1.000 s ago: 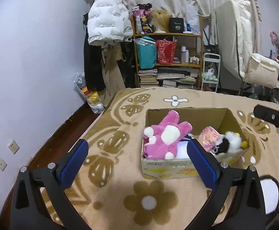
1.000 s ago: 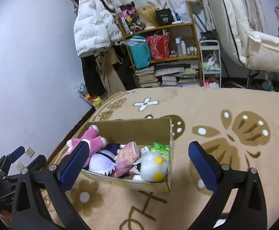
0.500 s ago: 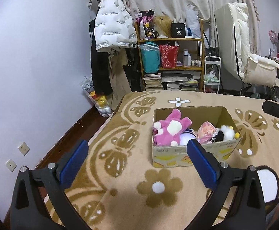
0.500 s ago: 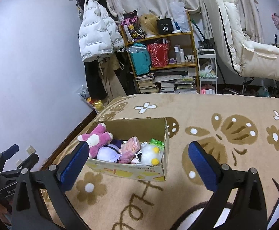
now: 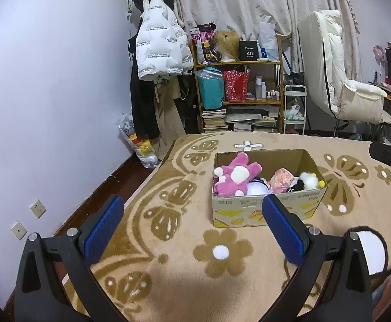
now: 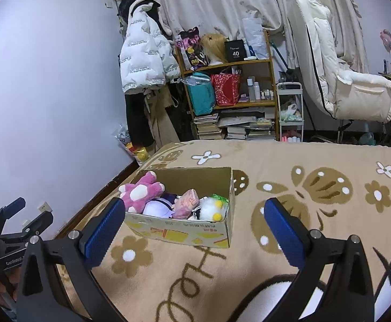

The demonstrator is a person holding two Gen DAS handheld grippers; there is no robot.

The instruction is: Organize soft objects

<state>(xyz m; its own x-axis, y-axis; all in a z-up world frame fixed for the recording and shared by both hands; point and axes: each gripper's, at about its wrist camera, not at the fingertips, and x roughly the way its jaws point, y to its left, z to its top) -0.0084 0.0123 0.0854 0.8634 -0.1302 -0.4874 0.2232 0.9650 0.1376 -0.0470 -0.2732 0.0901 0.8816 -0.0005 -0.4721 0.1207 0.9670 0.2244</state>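
Observation:
A cardboard box (image 5: 265, 212) (image 6: 184, 232) stands on the patterned beige blanket. Inside lie a pink-and-white plush (image 5: 235, 177) (image 6: 141, 191), a white-and-purple plush (image 6: 157, 208), a pink frilly toy (image 5: 281, 179) (image 6: 187, 201) and a white plush with yellow spots (image 5: 309, 179) (image 6: 212, 208). My left gripper (image 5: 192, 228) hangs open and empty, well back from the box. My right gripper (image 6: 192, 229) is open and empty too, held above the blanket in front of the box. The left gripper (image 6: 15, 220) also shows at the left edge of the right wrist view.
The blanket (image 5: 168, 241) covers a bed whose left edge drops to a dark wooden floor (image 5: 109, 185) by the wall. Beyond the bed stand a cluttered shelf (image 5: 238, 94), a hanging white puffer jacket (image 5: 163, 51), a small white cart (image 5: 294, 107) and a cream recliner (image 5: 351, 94).
Both grippers have pulled back and up from the box, which now looks smaller and farther away. The toys in the box have not moved. Both stay open.

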